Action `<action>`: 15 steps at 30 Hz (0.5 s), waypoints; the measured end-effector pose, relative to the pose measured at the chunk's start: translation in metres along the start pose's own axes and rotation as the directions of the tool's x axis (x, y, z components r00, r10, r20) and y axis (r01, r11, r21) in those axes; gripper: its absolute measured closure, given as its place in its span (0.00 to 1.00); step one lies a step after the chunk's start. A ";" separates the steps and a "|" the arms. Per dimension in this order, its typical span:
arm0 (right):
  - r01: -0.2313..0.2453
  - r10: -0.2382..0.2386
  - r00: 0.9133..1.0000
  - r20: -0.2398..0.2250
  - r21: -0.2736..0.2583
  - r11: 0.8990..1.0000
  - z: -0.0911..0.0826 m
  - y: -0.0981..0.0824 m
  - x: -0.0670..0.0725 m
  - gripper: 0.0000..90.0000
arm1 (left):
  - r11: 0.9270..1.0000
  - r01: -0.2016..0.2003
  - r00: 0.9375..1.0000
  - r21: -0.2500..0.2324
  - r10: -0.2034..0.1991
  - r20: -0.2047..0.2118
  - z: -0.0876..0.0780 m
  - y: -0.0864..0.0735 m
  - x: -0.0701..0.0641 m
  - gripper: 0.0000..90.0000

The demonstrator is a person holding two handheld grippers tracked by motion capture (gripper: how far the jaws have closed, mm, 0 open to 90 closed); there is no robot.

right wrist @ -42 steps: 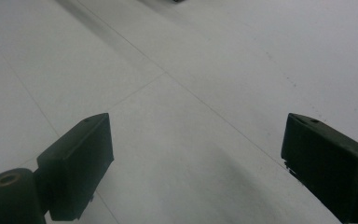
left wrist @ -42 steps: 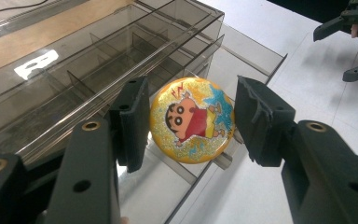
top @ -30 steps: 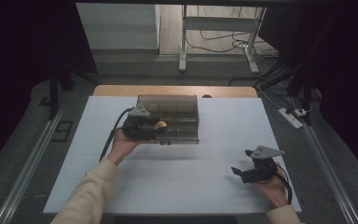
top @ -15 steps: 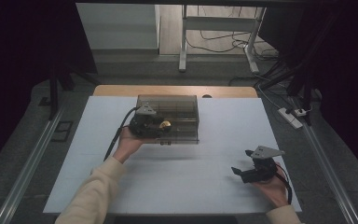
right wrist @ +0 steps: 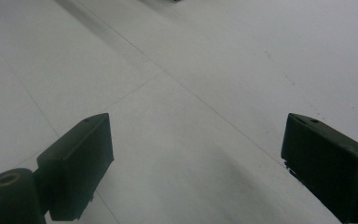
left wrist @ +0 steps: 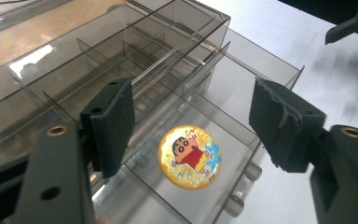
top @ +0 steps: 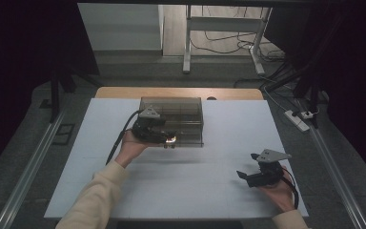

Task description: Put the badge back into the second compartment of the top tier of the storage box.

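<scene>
High view, organiser: a smoky transparent drawer box [top: 174, 119] is stood near the far middle of the white table [top: 209, 186], within easy reach of the left arm.
High view, left gripper: the left gripper [top: 164, 137] is held low at the box's near front edge, where a drawer is drawn out, so that the round badge [top: 171, 139] can be set inside.
High view, right gripper: the right gripper [top: 248, 177] is kept well apart at the near right of the table, seemingly parked so the working side is left unobstructed.
Left gripper view, jaws: the two black jaws are seen spread with a clear gap, having just been opening; nothing is pressed between the pads, so the badge is judged released.
Left gripper view, badge: the cartoon-printed round badge [left wrist: 189, 156] is laid flat on the floor of the pulled-out drawer [left wrist: 242, 105], below and between the jaws, touched by neither.
Left gripper view, dividers: the compartments behind are shown bare, which suggests sorting is at an early stage.
Right gripper view, jaws: the right gripper's [right wrist: 193, 163] jaws are held wide apart over bare white table, with nothing between them; it is judged idle and ready to steady the box or push the drawer shut.
</scene>
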State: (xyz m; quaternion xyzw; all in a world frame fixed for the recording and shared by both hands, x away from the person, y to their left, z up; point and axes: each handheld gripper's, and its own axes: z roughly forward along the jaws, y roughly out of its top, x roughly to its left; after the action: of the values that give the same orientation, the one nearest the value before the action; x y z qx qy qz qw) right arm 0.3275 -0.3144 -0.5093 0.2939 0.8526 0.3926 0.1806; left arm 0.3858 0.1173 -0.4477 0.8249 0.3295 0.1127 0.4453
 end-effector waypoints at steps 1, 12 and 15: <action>0.000 0.000 1.000 0.000 0.000 1.000 0.000 0.000 0.000 0.09 | 1.000 0.001 1.000 -0.003 -0.001 -0.002 -0.001 -0.001 0.000 0.33; 0.002 -0.002 1.000 0.002 0.000 1.000 0.000 0.000 0.000 0.09 | 1.000 0.006 1.000 -0.015 -0.006 -0.010 -0.014 -0.006 -0.003 0.29; 0.001 -0.001 1.000 0.002 -0.001 1.000 0.000 0.000 0.000 0.09 | 1.000 0.008 1.000 -0.014 -0.008 -0.013 -0.015 -0.008 -0.003 0.28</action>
State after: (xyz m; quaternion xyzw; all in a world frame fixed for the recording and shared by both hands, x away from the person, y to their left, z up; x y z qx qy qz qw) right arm 0.3274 -0.3145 -0.5091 0.2936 0.8525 0.3925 0.1817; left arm 0.3726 0.1287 -0.4450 0.8197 0.3350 0.1188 0.4492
